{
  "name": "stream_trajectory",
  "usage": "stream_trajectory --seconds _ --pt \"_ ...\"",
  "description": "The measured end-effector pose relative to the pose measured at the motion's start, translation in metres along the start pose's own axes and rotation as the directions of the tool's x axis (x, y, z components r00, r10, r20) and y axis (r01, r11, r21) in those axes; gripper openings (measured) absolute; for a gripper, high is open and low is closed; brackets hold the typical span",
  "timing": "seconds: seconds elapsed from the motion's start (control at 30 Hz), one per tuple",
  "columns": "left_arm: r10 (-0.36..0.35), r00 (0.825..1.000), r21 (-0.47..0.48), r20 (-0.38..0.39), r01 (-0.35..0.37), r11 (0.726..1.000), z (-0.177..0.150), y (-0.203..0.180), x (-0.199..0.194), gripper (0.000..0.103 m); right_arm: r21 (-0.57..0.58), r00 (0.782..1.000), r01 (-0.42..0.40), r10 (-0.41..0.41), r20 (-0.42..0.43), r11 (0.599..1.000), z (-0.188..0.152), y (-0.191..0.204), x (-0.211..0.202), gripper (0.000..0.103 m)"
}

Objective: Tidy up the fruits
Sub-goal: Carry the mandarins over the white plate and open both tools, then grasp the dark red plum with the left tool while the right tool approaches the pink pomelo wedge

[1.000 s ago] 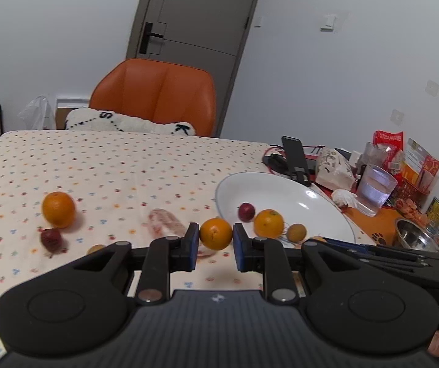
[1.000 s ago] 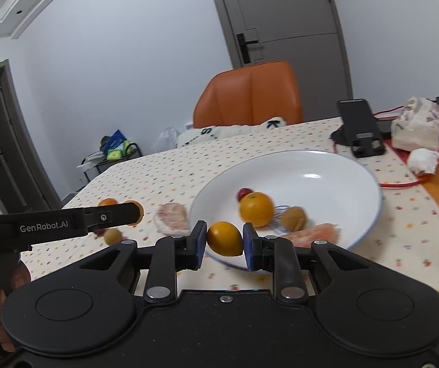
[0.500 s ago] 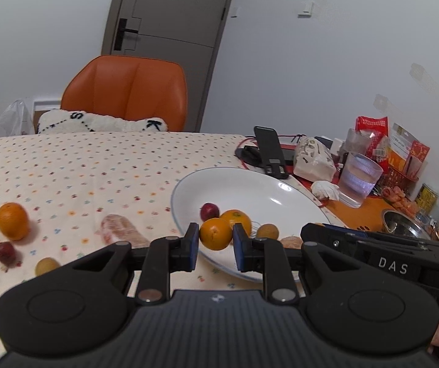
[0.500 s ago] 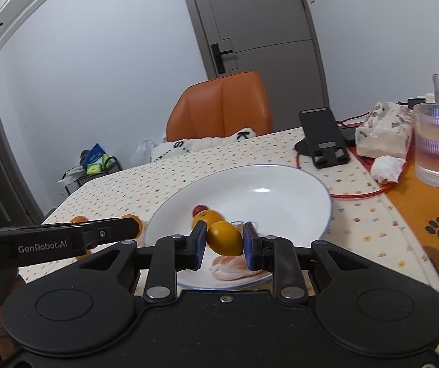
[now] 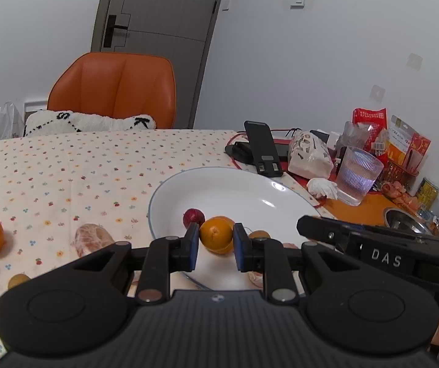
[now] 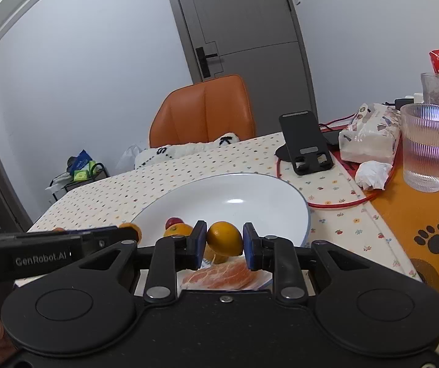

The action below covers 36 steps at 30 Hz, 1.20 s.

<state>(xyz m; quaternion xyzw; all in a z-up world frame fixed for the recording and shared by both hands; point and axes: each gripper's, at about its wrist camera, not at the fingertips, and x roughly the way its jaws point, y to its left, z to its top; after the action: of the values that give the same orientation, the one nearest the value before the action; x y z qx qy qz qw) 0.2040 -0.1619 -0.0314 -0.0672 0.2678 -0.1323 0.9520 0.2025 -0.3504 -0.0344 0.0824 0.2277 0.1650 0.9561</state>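
Low in the centre of both wrist views, each hand-held gripper is clamped on a fruit over the near rim of the white bowl (image 5: 158,197): the left hand-held gripper (image 5: 216,247) grips an orange (image 5: 216,236), the right hand-held gripper (image 6: 224,247) a yellower citrus (image 6: 224,238). Both fruits sit directly before their fingers, bowl floor just beyond and below, so release looks like the next step. Right seems slightly farther in.
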Motion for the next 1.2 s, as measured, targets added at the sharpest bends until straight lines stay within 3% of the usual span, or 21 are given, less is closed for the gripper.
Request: stream_trajectory --seconds 0.4,0.53,0.77,0.97,1.2 --pt "0.047 0.999 -0.045 -0.022 -0.048 0.998 -0.004 0.01 -0.003 0.027 0.004 1.0 0.018 -0.018 0.004 1.0 -0.005 0.004 0.0 0.046" --pt "0.061 0.998 -0.074 -0.012 -0.062 0.995 -0.004 0.021 -0.014 0.042 -0.007 1.0 0.007 -0.007 0.001 1.0 -0.006 0.012 0.001 0.055" --pt "0.115 0.993 -0.104 0.002 -0.114 0.988 -0.005 0.039 -0.032 0.074 -0.034 1.0 -0.027 0.027 -0.001 0.999 -0.007 0.029 0.004 0.06" --pt "0.15 0.989 -0.118 0.004 -0.149 0.982 -0.006 0.053 -0.043 0.082 -0.059 0.998 -0.054 0.054 -0.013 0.997 -0.009 0.045 0.009 0.063" --pt "0.183 0.983 -0.132 0.004 -0.181 0.975 -0.01 0.068 -0.054 0.084 -0.073 0.997 -0.075 0.074 -0.014 0.995 -0.009 0.058 0.013 0.073"
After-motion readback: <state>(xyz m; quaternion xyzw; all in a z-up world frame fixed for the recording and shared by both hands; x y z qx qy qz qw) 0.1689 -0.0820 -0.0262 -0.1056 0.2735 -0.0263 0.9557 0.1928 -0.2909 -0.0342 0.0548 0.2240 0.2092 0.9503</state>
